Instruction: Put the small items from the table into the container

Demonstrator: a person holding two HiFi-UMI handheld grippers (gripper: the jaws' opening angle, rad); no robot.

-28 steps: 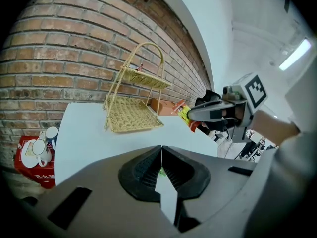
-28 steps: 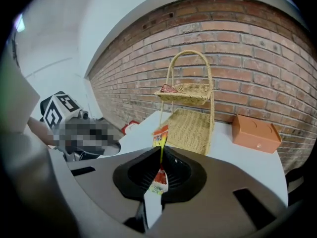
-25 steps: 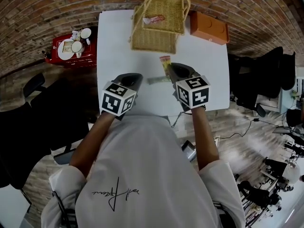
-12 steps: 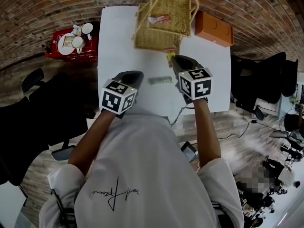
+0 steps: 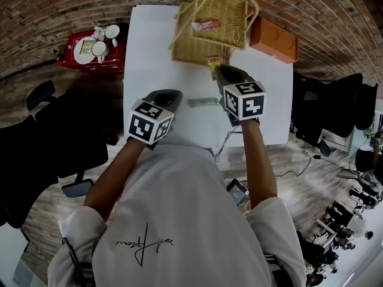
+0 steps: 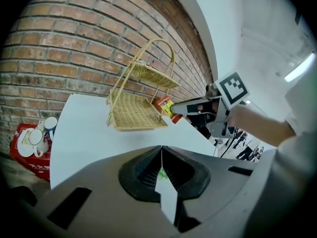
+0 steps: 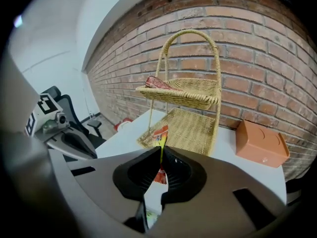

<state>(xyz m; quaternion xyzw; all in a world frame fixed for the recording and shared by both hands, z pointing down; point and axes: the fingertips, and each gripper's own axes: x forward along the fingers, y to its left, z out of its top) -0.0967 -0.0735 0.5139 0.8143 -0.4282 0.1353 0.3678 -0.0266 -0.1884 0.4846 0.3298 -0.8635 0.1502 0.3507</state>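
Right gripper (image 5: 217,72) was clamped shut on a little yellow-and-red sachet (image 7: 160,133), pinching it by its edge. You could see it poking out past the tips in the right gripper view. The sachet was right at the front edge of the bottom tier of the two-tier wicker basket (image 5: 203,43), held above the white table (image 5: 149,52). I couldn't tell if it was touching the wicker.

Left gripper (image 6: 161,148) was fully closed with nothing in it, over the near left part of the table and well apart from the basket.

A greenish sachet (image 5: 202,102) lay flat on the table between the two grippers. The basket's top tier had a red packet (image 5: 205,24) in it. An orange box (image 5: 273,39) sat just to the right of the basket, near the brick wall. Off the table's left side there was a red tray (image 5: 90,57) with cups on it.
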